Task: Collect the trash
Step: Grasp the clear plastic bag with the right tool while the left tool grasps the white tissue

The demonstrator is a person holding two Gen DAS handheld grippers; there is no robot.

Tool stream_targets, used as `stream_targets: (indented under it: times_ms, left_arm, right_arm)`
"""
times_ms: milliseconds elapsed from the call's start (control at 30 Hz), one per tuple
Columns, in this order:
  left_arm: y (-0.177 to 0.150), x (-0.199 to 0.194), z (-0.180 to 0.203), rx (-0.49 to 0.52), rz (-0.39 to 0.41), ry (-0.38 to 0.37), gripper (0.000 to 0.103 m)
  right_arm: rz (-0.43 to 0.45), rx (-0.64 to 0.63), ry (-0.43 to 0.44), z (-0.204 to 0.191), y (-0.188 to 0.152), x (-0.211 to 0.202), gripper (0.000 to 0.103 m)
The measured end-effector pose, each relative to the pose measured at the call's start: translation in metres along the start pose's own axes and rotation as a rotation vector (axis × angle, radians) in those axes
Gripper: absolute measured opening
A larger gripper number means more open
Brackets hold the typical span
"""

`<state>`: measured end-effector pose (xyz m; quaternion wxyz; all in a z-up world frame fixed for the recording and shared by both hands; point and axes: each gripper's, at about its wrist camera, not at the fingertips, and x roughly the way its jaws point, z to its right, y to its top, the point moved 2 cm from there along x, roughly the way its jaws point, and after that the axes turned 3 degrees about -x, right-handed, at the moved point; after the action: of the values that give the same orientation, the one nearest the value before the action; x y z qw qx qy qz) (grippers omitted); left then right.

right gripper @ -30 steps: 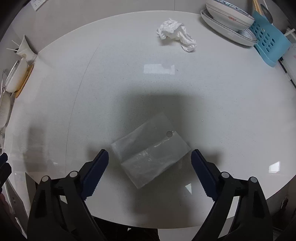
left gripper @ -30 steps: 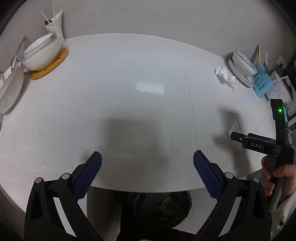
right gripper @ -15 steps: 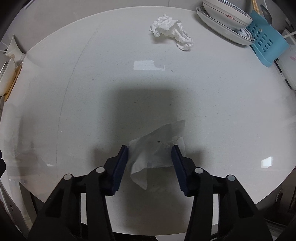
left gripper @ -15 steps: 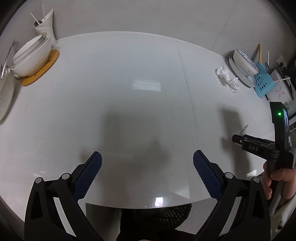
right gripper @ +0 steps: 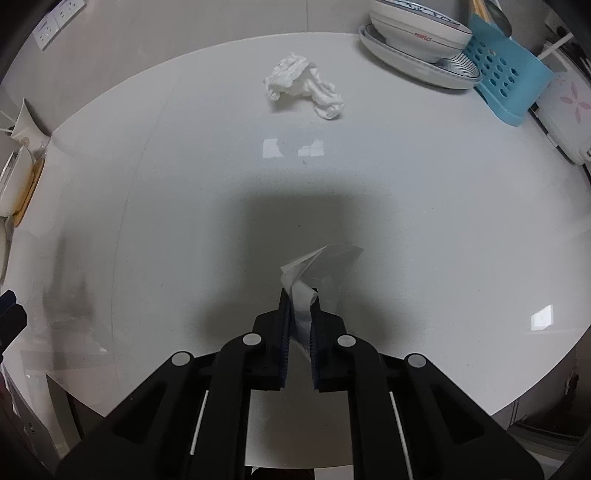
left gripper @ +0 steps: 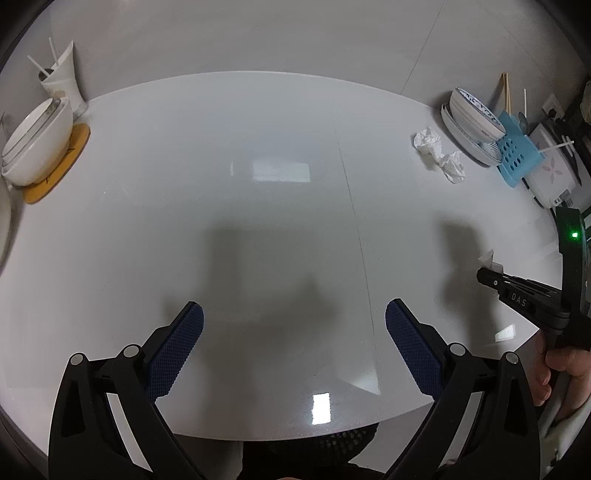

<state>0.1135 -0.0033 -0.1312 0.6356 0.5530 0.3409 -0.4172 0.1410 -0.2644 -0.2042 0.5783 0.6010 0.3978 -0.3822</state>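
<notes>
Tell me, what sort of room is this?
Probably a home dining area or kitchen: a round white table carries stacked bowls, a blue utensil basket and a crumpled napkin left as trash.

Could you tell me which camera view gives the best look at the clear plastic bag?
The right wrist view. There the bag sits centre frame, crumpled and pinched between the pads of the shut right gripper, its free end sticking up. The left wrist view shows only a small tip of it above the right gripper at the far right edge.
</notes>
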Motion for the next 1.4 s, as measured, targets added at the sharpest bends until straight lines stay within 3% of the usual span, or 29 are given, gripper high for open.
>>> stream_targets:
  times_ms: [233,500,867,1100,1167,1267,1400]
  left_arm:
    - [0.024,0.012,0.038,0.049,0.003,-0.031,0.097]
    - [0.074,0.034,0.101,0.119,0.033,-0.064,0.097]
    - [0.149,0.104,0.196,0.181,0.030,-0.102,0.097]
    - [0.172,0.163,0.223,0.181,-0.018,-0.073,0.096]
    - [0.176,0.176,0.226,0.182,-0.040,-0.064,0.094]
    - [0.177,0.191,0.228,0.170,-0.081,-0.052,0.081]
    - [0.177,0.193,0.233,0.197,-0.073,0.004,0.063]
  right_arm:
    - [0.054,0.033,-0.024,0.020,-0.001,-0.030,0.008]
    - [0.104,0.088,-0.053,0.056,0.002,-0.061,0.008]
    - [0.122,0.152,-0.084,0.096,0.003,-0.074,0.008]
    - [0.104,0.176,-0.108,0.111,-0.003,-0.069,0.008]
    - [0.098,0.178,-0.112,0.113,-0.005,-0.069,0.008]
    - [0.089,0.182,-0.117,0.117,-0.008,-0.068,0.008]
    - [0.089,0.185,-0.117,0.120,-0.009,-0.069,0.008]
